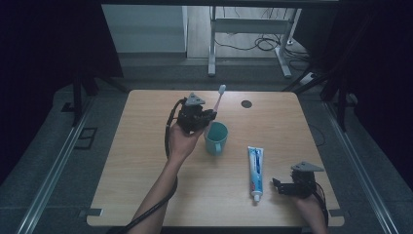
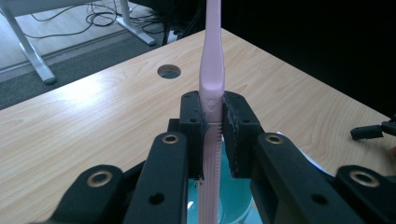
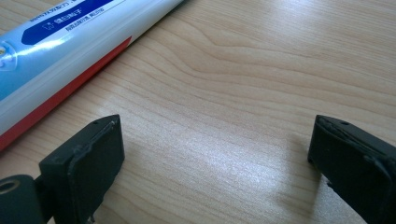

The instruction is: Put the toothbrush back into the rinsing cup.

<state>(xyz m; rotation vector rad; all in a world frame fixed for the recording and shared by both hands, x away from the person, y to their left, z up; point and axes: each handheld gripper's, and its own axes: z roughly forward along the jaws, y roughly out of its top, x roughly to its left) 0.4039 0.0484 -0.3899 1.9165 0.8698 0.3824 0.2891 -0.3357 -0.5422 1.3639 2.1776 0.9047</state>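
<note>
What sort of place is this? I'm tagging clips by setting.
Probably a lab or recording workroom, not a bathroom: a bare wooden table with a cable hole, dark curtains at the sides, and a desk frame with loose cables behind.

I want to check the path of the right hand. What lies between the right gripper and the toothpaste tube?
Nothing: in the high view, bare table separates the right gripper from the toothpaste tube. The right gripper view shows wood alone between its open fingers.

Left hand-held gripper (image 1: 210, 115) holding pink toothbrush (image 1: 218, 99) above teal cup (image 1: 216, 138), toothpaste tube (image 1: 255, 171) nearby
</note>
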